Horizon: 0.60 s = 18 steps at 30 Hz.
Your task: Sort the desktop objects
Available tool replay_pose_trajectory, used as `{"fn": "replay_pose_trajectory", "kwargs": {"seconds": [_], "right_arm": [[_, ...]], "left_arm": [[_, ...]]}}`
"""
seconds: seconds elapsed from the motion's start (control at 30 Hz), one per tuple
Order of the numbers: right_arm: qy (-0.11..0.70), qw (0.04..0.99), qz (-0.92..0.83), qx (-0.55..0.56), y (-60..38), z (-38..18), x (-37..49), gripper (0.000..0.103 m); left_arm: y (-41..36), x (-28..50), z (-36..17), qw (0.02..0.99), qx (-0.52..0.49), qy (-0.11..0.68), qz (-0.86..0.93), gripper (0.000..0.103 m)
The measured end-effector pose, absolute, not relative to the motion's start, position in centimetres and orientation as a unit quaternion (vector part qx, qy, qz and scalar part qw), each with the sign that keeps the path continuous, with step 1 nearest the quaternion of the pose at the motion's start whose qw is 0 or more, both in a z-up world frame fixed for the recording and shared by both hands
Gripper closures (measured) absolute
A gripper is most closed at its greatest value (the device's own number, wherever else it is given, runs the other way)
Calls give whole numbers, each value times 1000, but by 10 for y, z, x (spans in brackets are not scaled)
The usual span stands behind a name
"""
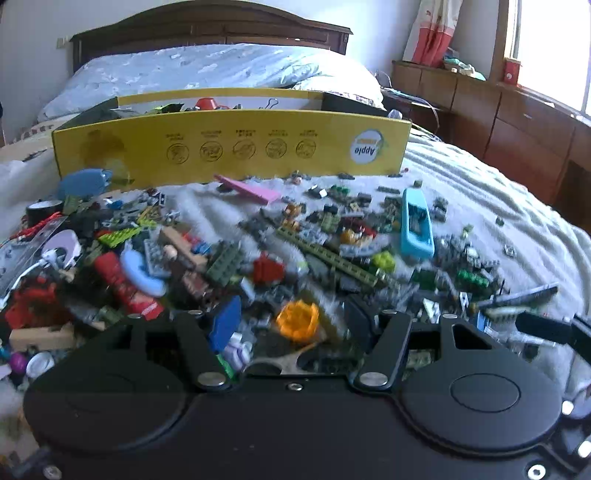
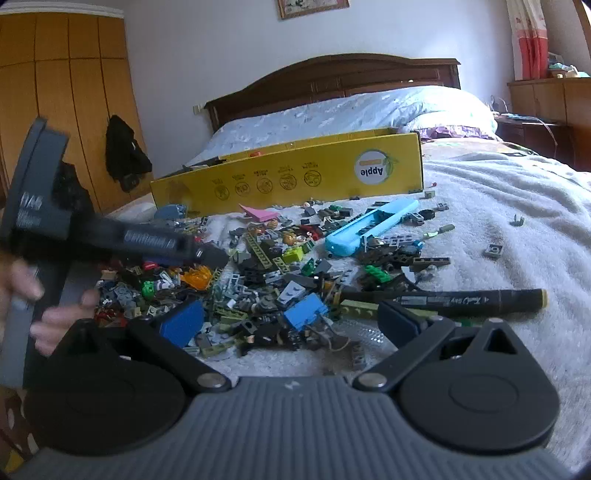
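Observation:
A heap of small building bricks (image 1: 258, 258) covers the white blanket (image 1: 480, 206) in front of a yellow cardboard box (image 1: 229, 147). My left gripper (image 1: 293, 326) hangs low over the heap's near edge with its jaws apart. An orange translucent piece (image 1: 297, 319) lies between them, and neither pad presses on it. In the right wrist view my right gripper (image 2: 291, 321) stands wide open above a blue brick (image 2: 306, 314), holding nothing. A black marker (image 2: 443, 297) lies just beyond its right finger. A hand (image 2: 55, 317) holds the left tool, blurred, over the orange piece (image 2: 197, 275).
A light blue case (image 2: 369, 229) lies across the heap's far right, and a pink plate (image 2: 258, 213) near the box. A red tube (image 1: 125, 288) and white cable (image 1: 40, 266) sit at the left. Pillows and headboard (image 1: 207, 33) lie behind the box; wooden cabinets (image 1: 517, 122) stand right.

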State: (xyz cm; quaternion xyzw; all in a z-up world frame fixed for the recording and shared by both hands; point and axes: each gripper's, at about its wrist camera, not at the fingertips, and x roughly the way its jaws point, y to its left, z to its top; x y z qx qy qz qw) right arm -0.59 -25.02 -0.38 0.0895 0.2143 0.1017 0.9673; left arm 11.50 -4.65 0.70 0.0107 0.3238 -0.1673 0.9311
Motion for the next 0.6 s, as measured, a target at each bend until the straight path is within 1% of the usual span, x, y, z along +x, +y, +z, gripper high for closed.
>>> {"fn": "replay_pose_trajectory", "kwargs": {"seconds": [0.1, 0.17, 0.27, 0.33, 0.6], "right_arm": [[214, 966, 104, 103, -249, -6, -8, 0], [214, 966, 106, 101, -246, -8, -10, 0], [218, 966, 105, 91, -241, -10, -11, 0], [219, 967, 102, 86, -239, -12, -11, 0], [217, 968, 95, 78, -236, -16, -14, 0]], "left_arm": [[-48, 111, 4, 932, 14, 317, -175, 50], [-51, 112, 1, 932, 13, 315, -178, 51], [-56, 116, -4, 931, 11, 320, -175, 62], [-59, 114, -6, 934, 18, 316, -165, 72], [-49, 80, 8, 945, 34, 276, -174, 73]]}}
